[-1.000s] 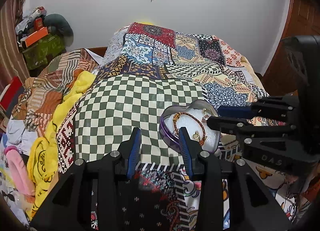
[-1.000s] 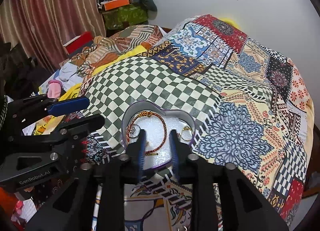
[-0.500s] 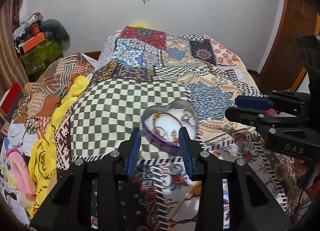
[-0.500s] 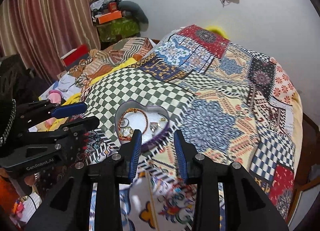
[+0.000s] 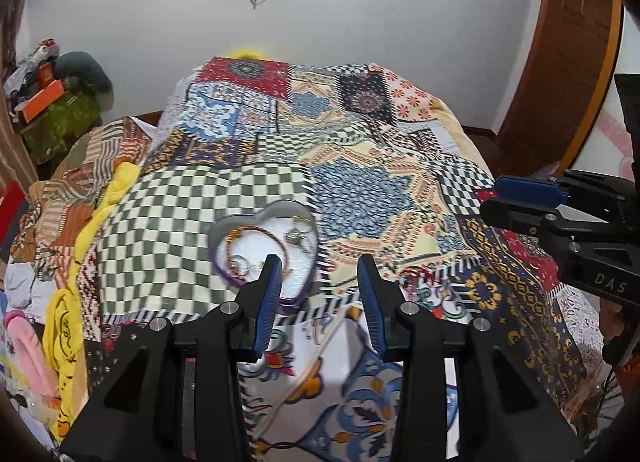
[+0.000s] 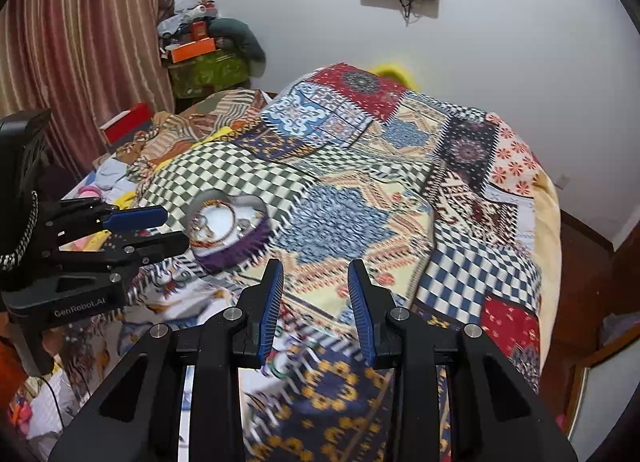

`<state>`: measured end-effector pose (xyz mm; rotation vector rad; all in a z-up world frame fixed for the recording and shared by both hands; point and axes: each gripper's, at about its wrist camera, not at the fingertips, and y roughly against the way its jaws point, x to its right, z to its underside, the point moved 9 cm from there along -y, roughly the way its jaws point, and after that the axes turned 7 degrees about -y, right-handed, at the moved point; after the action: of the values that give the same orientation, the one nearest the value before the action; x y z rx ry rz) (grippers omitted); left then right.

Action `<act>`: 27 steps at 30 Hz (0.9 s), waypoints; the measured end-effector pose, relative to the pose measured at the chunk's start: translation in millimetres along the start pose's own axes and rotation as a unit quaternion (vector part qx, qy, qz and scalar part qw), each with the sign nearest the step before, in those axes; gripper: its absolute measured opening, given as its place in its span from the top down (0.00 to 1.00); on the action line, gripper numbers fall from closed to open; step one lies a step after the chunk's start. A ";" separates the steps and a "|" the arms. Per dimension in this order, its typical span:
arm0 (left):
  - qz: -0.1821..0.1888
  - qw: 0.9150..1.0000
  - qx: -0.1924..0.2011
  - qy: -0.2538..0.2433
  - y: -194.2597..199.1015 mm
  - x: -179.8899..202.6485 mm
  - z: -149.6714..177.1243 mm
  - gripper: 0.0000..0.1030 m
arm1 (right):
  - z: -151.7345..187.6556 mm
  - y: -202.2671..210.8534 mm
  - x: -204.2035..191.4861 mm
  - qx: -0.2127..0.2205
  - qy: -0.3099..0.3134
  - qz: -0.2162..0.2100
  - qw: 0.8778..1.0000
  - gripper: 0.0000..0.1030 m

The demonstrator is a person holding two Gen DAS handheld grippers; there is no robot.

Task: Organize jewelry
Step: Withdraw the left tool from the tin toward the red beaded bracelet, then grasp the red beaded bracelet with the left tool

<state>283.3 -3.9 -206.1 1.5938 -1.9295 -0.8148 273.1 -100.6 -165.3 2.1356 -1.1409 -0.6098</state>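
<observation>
Bedspread [image 5: 360,190] in patchwork covers the whole bed and carries the one landmark: a heart-shaped box [image 5: 266,252] sitting on its green checked patch. Inside the box lie a beaded bracelet [image 5: 256,232], some rings and small metal pieces — too small to sort out. Left gripper [image 5: 318,294] hangs just near the box, jaws parted, nothing between them. Right gripper [image 6: 314,298] stands further from the box, likewise parted and empty. No loose jewellery shows outside the box — judged, the task is at or near its end.
</observation>
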 end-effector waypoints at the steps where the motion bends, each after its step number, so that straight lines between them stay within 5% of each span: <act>1: 0.003 1.000 -0.002 -0.001 -1.2 2.6 0.4 0.63 | 2.5 0.8 3.0 -0.001 -0.002 0.001 1.000 0.71; 22: 0.046 0.996 -0.048 -0.053 -48.4 61.9 25.4 0.64 | 52.0 -31.0 28.8 -0.057 -0.054 -0.032 0.996 0.70; 27: 0.059 0.995 -0.049 -0.057 -54.2 69.9 21.8 0.79 | 57.1 -36.3 30.5 -0.065 -0.060 -0.039 0.995 0.70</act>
<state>291.7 -77.0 -259.9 1.3886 -2.0089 -0.9534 271.9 -129.0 -233.8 2.0632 -1.0541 -0.8355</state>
